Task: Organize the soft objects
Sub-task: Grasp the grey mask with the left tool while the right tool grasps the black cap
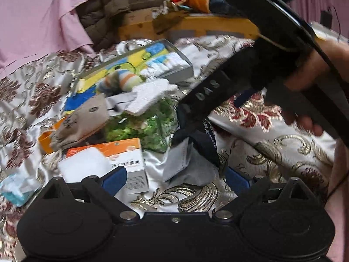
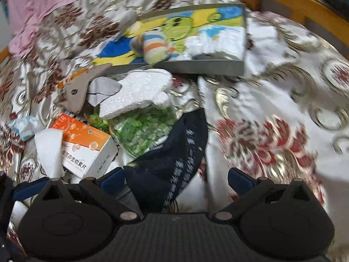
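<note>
A heap of socks lies on a floral bedspread (image 1: 272, 148). A dark navy sock (image 2: 174, 152) with a grey part (image 1: 185, 166) lies between my open right gripper's (image 2: 176, 179) blue fingertips. My left gripper (image 1: 176, 179) is open just before the grey part. A white sock (image 2: 135, 91), a beige sock (image 2: 76, 91) and a striped sock (image 2: 156, 45) lie further back. The striped sock rests in a grey box (image 2: 174, 65) with a cartoon lining. The right gripper's body (image 1: 250, 65), in a hand, hangs over the navy sock in the left wrist view.
An orange and white carton (image 2: 87, 148), a bag of green pieces (image 2: 141, 131), white tissue (image 2: 48, 148) and a blue-white wrapper (image 1: 15, 187) lie in the heap. A pink sheet (image 1: 39, 17), a brown jacket (image 1: 122, 0) and a wooden frame (image 1: 196, 26) stand behind.
</note>
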A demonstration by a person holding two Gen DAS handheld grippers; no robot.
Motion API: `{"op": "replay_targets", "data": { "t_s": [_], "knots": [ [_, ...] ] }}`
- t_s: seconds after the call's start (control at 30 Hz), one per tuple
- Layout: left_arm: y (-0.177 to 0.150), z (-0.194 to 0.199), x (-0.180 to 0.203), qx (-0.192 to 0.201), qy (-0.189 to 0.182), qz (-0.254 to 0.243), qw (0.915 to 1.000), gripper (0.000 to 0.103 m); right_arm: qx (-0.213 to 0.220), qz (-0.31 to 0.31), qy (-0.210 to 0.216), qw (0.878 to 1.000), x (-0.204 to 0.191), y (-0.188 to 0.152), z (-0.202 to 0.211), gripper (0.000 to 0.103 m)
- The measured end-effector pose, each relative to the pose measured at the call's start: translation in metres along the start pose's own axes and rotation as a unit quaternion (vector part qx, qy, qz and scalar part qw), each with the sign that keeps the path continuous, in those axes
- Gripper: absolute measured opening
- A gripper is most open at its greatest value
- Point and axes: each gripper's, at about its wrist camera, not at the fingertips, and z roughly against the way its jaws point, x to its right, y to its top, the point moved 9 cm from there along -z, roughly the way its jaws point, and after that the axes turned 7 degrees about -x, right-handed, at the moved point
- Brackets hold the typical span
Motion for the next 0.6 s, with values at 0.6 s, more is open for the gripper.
{"op": "replay_targets", "data": {
  "t_s": [0.6],
  "knots": [
    [-0.005,-0.052,0.007,-0.046,-0.059,0.02,0.997,0.084,-0.04,0.06,-0.002,0.997,-0.009,0.011,-0.045,0.102]
  ]
}}
